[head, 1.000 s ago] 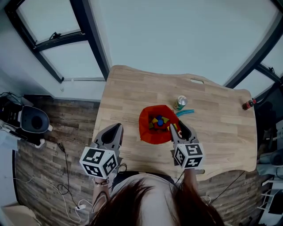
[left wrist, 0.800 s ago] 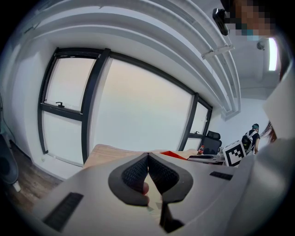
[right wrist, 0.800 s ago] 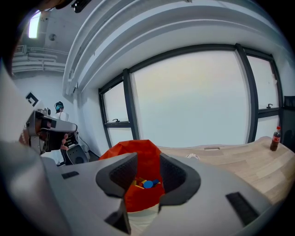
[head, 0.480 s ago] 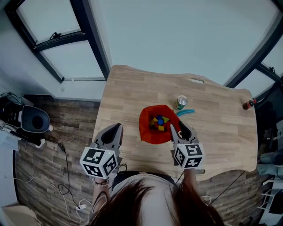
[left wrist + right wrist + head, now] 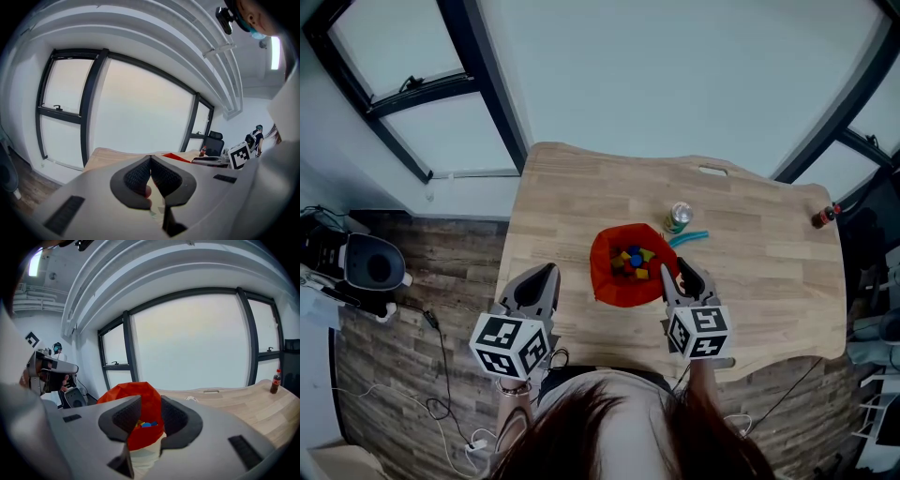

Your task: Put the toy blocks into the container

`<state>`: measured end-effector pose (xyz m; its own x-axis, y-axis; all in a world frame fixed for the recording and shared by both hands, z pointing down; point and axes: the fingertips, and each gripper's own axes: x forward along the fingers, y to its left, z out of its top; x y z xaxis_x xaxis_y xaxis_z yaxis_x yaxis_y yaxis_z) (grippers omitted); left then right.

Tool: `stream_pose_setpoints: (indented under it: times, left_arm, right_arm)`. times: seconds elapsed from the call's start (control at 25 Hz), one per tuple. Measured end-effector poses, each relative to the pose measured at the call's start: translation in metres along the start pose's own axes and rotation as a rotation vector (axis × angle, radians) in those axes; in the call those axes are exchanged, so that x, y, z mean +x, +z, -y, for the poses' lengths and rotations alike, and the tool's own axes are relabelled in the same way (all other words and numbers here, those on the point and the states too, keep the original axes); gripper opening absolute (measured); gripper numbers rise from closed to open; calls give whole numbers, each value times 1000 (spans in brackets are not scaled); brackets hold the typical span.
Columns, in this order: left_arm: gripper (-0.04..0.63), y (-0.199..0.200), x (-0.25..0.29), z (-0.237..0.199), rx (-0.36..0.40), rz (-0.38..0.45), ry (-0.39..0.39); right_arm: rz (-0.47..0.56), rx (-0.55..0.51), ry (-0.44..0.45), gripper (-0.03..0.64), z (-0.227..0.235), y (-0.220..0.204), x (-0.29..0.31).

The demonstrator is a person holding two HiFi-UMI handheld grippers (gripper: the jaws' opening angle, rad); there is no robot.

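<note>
Right gripper sits at the near right rim of the crumpled red bag-like container, which stands mid-way across the pale wooden table. Its jaws stand wide but have just been closing a little; the container's red wall shows in the gap, with neither pad seen pressing on it. Left gripper hangs at the table's near left edge, well apart from the container, jaws tip to tip with nothing in them. Small coloured toy blocks lie heaped inside the container and none shows loose on the table, so the task reads as all but done. For the step in hand, lift the right gripper back clear of the rim before it shuts further: the wall looks limp, and a pinch or snag would likely drag it and spill the heap. Count: one container; blocks too small and overlapped for a firm number, with blue, yellow, green and red among them; one silver drinks can; one turquoise strip-shaped thing just beside it; one small dark bottle at the far right edge; two grippers
</note>
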<state>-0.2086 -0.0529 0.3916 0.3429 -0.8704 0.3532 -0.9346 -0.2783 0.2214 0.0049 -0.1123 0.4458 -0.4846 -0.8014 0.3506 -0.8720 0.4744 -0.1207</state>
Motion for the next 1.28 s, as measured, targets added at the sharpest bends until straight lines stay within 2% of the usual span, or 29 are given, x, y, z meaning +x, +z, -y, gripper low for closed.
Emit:
stream_pose_setpoints:
  times: [0.8, 1.28]
  left_arm:
    - [11, 1, 17, 17, 35, -17, -60]
    - [11, 1, 26, 28, 51, -29, -97]
  right_arm:
    - [10, 14, -117, 59, 28, -5, -20]
    - [4, 19, -158, 48, 41, -9, -31]
